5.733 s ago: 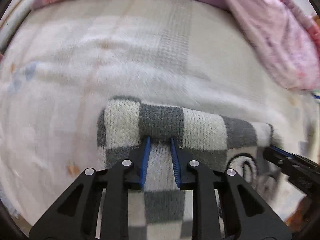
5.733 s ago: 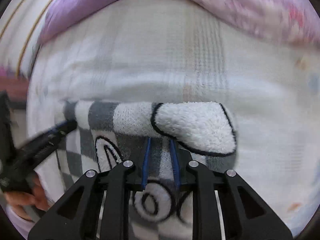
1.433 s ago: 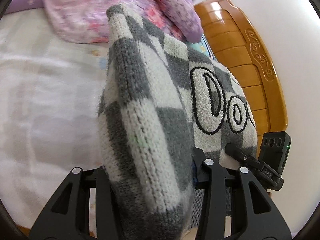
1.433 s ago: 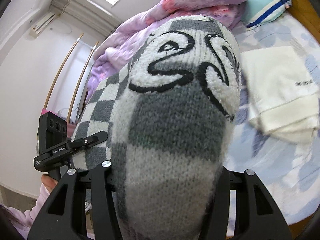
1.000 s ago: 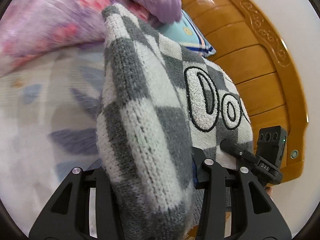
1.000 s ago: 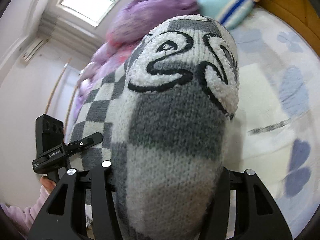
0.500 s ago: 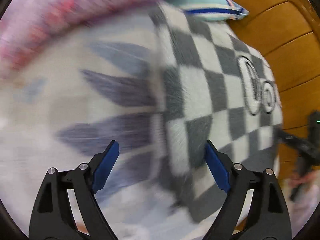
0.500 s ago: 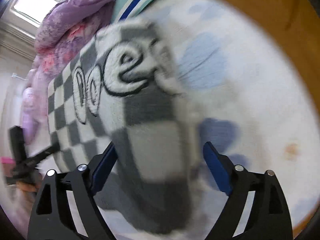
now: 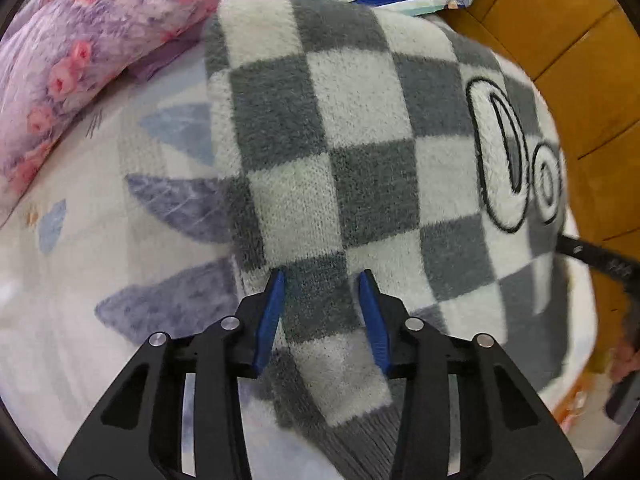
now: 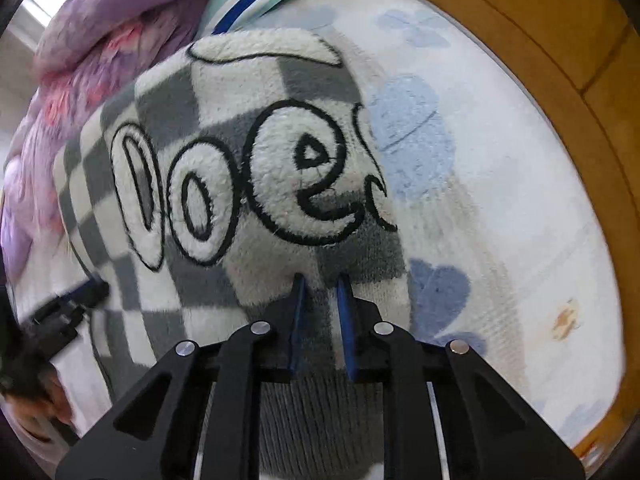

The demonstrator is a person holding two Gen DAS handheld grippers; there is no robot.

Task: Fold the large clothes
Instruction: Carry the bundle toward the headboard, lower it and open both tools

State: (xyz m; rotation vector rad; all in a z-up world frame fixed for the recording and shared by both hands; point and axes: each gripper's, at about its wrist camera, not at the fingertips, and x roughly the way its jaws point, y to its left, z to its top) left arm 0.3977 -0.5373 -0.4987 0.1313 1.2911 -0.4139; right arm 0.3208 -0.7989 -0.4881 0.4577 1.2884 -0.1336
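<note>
We have the folded checked sweater [image 9: 360, 152] lying on the bed [image 9: 100, 280], stretching ahead of both sets of jaws, with its near edge caught between them. The left gripper [image 9: 322, 280] has just been closing and its jaws now pinch a fold of grey knit at the near left edge. The right gripper [image 10: 322, 282] has likewise just been closing, its jaws drawn narrow on a thin fold of the near right edge, just below the stitched lettering [image 10: 256, 184].

Our worry is the uneven bite. The right jaws seem to hold only a shallow pinch of fluffy pile, so if we lift or drag, that corner may slip out and the fold fall open. The left jaws hold a thicker bunch, perhaps several layers, perhaps only the top one; we cannot tell. If only the top layer comes, the stack will peel apart.

The wooden bed frame [image 10: 540, 40] lies just beyond the sweater to the right of the right jaws, and the floral quilt [image 9: 80, 40] crowds ahead of the left jaws, so a careless pull could push cloth against either.
</note>
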